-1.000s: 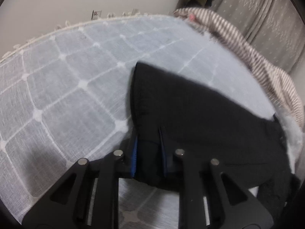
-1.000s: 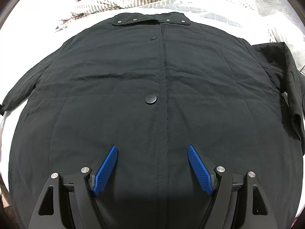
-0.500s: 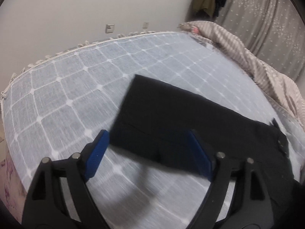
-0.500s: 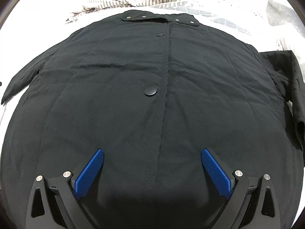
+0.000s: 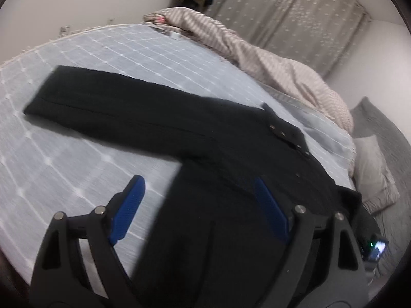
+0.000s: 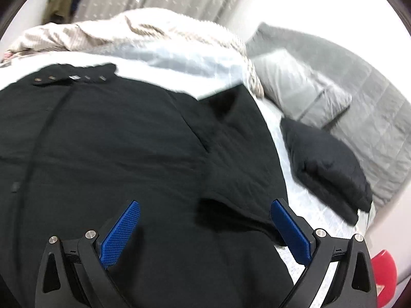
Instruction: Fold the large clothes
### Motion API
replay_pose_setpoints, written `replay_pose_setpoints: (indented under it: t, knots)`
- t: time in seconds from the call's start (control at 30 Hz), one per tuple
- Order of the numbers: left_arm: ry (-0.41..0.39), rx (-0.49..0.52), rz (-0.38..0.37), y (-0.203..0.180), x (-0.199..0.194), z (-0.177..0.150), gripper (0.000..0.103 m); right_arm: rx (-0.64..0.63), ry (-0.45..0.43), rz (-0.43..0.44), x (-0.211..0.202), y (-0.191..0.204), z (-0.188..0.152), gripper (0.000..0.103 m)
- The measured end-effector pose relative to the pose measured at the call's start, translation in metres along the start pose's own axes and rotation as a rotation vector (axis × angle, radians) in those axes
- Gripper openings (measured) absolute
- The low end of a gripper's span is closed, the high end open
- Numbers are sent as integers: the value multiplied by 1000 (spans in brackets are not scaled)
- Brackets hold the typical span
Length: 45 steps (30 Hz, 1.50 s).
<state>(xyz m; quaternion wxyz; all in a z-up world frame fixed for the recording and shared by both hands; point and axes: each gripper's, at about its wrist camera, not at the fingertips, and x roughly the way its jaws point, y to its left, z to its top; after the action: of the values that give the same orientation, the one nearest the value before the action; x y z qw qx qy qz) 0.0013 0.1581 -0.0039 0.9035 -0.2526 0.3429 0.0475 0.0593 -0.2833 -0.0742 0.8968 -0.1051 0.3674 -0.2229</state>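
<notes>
the big black quilted coat point(image 5: 231, 159) lay flat on the pale grid-patterned bedspread point(image 5: 84, 59), soft and floppy, probably bulky. left gripper point(image 5: 197, 208) and right gripper point(image 6: 205, 228) both gaped wide, empty. i'd pinch the sleeve cuff point(image 5: 43, 100).

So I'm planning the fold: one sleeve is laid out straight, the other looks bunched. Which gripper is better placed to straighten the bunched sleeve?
Right, probably. The right gripper hangs open directly over the rumpled sleeve of the black coat. The left gripper, also open, faces the straight sleeve.
</notes>
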Motion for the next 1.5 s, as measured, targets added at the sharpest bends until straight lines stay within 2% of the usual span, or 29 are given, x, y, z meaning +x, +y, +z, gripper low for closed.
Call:
replay_pose_setpoints:
  t: [0.03,0.1,0.13,0.17,0.2,0.27,0.4,0.43,0.47,0.5,0.57,0.6,0.63,0.7,0.73,0.8,0.87,0.97,1.03,1.1,1.17,1.2,1.27,1.37,1.43,1.5]
  knots:
    - [21,23,-16,-7,8,-8,87,1,18,-8,13,-4,-1,95]
    - [98,86,-37,-25,26,-19,87,-22,53,-25,38,-13,-1,64]
    - [116,108,-42,-32,30,-21,87,-27,73,-17,50,-17,2,28]
    - [108,124,-47,-37,32,-24,87,-16,91,7,56,-29,3,8]
    - [94,136,-51,-44,29,-27,87,9,104,25,59,-42,4,8]
    - [78,176,-66,-50,29,-28,87,35,103,-19,64,-76,16,7]
    - [80,207,-69,-53,36,-30,87,6,54,-226,70,-155,62,7]
    - [85,204,-68,-52,38,-30,87,13,41,-327,76,-187,82,7]
    - [89,199,-65,-50,41,-31,87,7,40,-421,82,-210,94,17]
    - [93,196,-60,-47,42,-34,87,9,66,-550,92,-241,108,26]
    - [102,192,-47,-47,47,-35,87,72,128,-766,102,-282,118,62]
    - [104,192,-43,-48,49,-35,87,129,133,-812,100,-297,119,70]
    - [104,194,-41,-50,51,-35,87,212,101,-777,95,-307,118,78]
    - [96,203,-41,-55,53,-36,87,287,34,-646,88,-302,115,80]
    - [89,210,-39,-57,54,-37,87,282,14,-560,90,-285,111,80]
    - [76,216,-38,-61,56,-40,87,232,17,-435,97,-248,106,80]
    - [64,214,-46,-64,59,-43,87,181,39,-219,108,-193,102,80]
    - [40,241,-58,-70,63,-50,87,156,70,53,121,-116,100,80]
    - [33,281,-46,-74,68,-58,87,113,57,179,128,-70,105,80]
    - [69,300,-23,-72,79,-65,87,65,54,239,144,-38,108,80]
    - [122,310,-16,-69,88,-72,87,86,125,280,168,-33,105,80]
    - [127,319,-17,-69,89,-75,87,117,168,299,184,-41,99,80]
    - [125,331,-29,-69,85,-75,87,172,149,326,196,-72,89,82]
    - [140,334,-47,-65,83,-76,87,351,199,345,209,-127,67,82]
    - [147,334,-57,-64,82,-75,87,410,255,249,216,-153,55,95]
    - [152,340,-61,-64,79,-74,87,396,286,142,209,-168,47,95]
